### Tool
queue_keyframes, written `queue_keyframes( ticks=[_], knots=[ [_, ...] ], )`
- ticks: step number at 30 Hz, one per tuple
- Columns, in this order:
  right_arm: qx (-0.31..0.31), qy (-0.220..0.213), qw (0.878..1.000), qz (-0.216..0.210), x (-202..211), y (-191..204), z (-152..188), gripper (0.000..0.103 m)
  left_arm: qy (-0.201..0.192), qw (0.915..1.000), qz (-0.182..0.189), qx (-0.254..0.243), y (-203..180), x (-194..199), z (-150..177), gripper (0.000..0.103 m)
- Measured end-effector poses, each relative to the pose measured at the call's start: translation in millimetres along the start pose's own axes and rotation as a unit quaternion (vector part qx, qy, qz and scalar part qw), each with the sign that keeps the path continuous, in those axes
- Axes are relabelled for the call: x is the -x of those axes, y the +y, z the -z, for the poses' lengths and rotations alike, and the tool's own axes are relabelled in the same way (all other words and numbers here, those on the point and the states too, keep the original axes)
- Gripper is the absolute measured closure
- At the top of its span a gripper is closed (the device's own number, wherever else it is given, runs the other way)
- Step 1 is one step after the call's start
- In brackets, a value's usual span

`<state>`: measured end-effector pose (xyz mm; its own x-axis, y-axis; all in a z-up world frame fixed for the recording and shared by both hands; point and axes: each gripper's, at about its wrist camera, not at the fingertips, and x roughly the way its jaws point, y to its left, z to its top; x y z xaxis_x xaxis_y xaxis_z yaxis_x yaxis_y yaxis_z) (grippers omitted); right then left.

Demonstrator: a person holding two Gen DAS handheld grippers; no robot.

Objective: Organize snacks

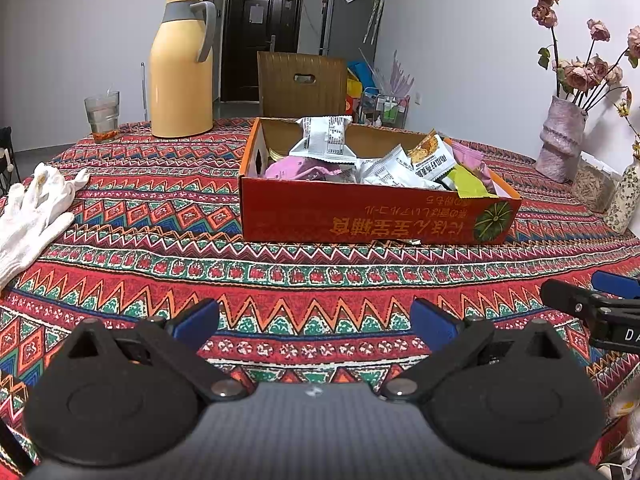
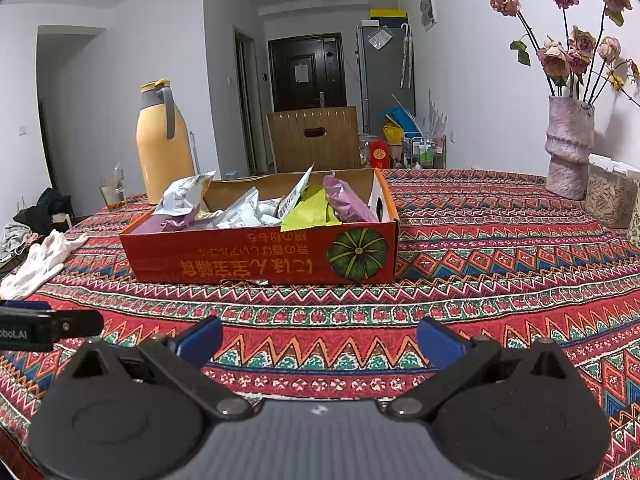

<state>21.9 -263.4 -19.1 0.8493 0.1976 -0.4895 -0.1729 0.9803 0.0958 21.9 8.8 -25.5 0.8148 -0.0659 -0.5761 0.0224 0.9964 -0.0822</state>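
On a desk [image 1: 320, 276] covered by a patterned red cloth, a shallow red box [image 1: 360, 212] stands near the middle, its printed long wall facing the cameras and its top open. Snack packets [image 1: 384, 168] lie heaped inside it: white-and-grey ones, pink ones [image 2: 344, 200] and a yellow-green one [image 2: 312, 210], several leaning on the walls and poking above the rim. Left of the box at the far edge stands a yellow jug [image 1: 182, 68] with a grey handle, upright, and just left of it a glass [image 1: 102, 116] with some liquid and reddish bits at the bottom. At the far right stands a pale purple vase [image 2: 568, 148] of dried roses, beside a clear container [image 2: 610, 200] of pale brown pieces. White gloves [image 1: 34, 212] lie crumpled at the desk's left edge, well apart from the box. Behind the desk a wooden chair back [image 2: 316, 138] shows. Nearest, the left claw [image 1: 316, 322] hovers over the cloth with its blue-padded jaws spread wide and nothing between them; the right claw [image 2: 320, 340] is likewise spread and empty, to the right of the left one. Both point toward the box, well short of it.
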Motion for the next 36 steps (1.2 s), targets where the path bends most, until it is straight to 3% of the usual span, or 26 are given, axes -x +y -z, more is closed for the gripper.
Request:
queue_keyframes(
  ticks=[36],
  knots=[
    [0.000,0.000,1.000,0.003,0.2,-2.9,1.8,0.000,0.002,1.0000,-0.002,0.005,1.1,-0.5,1.1,0.000]
  ],
)
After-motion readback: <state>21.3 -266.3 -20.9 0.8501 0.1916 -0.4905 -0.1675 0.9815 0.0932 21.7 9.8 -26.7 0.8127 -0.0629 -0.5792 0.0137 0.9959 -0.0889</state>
